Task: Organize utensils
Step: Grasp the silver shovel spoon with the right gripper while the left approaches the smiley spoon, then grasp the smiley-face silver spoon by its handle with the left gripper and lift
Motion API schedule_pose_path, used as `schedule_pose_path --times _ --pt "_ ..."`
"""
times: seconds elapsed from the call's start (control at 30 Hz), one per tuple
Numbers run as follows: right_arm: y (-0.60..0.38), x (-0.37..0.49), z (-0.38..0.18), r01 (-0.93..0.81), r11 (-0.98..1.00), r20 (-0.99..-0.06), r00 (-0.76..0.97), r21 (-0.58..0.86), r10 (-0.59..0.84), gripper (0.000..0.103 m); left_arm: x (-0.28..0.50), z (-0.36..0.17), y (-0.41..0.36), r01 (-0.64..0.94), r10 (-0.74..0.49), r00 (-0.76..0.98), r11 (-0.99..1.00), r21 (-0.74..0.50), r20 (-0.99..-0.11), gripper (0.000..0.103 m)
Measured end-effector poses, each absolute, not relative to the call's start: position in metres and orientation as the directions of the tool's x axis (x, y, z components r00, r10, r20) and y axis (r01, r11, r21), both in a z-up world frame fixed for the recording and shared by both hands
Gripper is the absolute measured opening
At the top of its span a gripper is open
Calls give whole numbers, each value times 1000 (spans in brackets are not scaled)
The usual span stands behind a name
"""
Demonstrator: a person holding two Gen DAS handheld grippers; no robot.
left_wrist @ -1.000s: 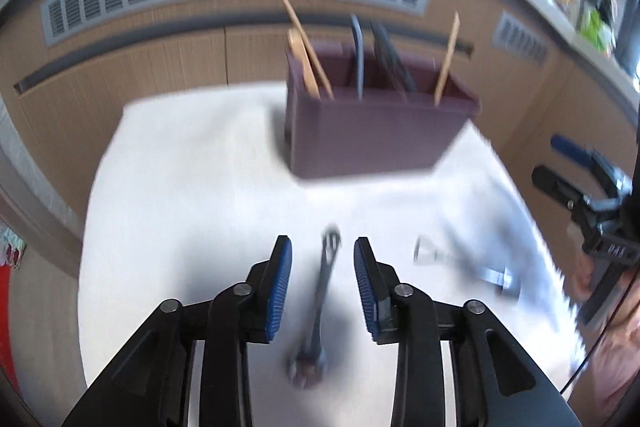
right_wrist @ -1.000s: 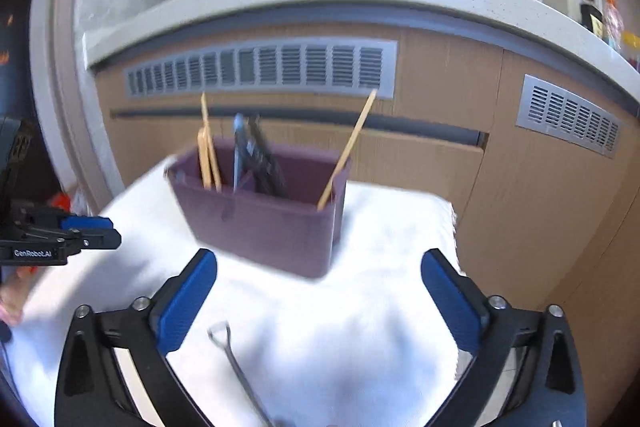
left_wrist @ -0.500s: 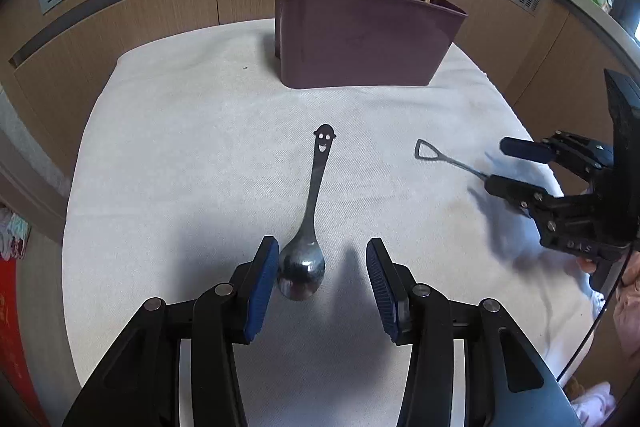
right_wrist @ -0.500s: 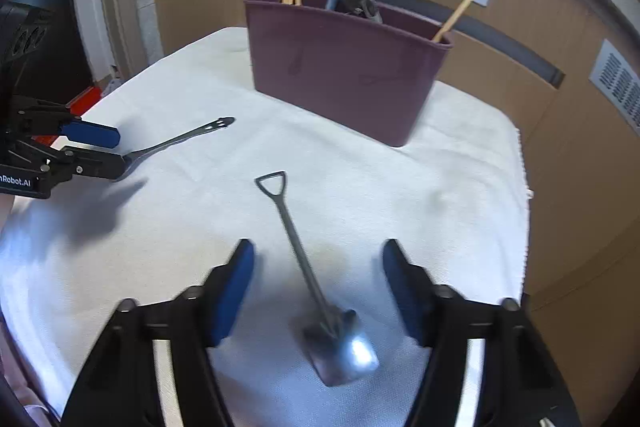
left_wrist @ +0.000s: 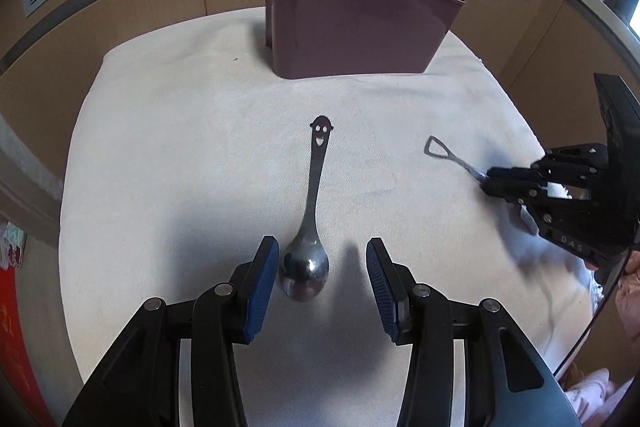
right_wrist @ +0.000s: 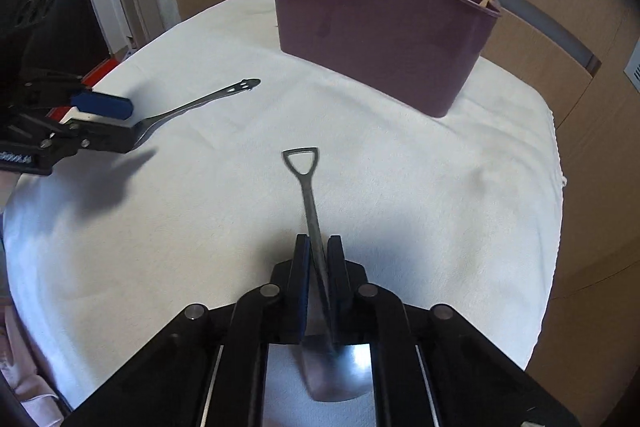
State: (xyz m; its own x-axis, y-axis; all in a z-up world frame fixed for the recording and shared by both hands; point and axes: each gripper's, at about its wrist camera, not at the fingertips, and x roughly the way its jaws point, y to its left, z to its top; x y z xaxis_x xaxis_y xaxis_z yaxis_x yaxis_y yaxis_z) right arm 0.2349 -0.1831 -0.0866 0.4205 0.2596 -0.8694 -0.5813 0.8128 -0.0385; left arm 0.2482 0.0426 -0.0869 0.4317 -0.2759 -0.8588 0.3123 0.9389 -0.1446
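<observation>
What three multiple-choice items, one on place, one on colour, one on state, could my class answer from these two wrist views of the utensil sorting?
1. Where does the smiley-handled spoon lie?
A. In the caddy
B. On the white cloth, its bowl between the left gripper's fingers
C. On the floor

2. What colour is the utensil caddy?
A. Dark plum
B. Green
C. Yellow

3. How is the right gripper?
A. Wide open
B. Out of view
C. Shut on the shovel-shaped spoon

Answers: 1 B, the bowl sits on the cloth between the open blue pads. 2 A, its walls are plum in both views. 3 C, both pads press the shaft.
</observation>
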Motion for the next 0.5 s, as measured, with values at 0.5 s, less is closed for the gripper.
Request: schedule_pose_path --times 0.5 --pt "-193 219 -88 -575 815 -872 363 66 327 6 316 -104 19 371 -203 234 923 -105 -951 17"
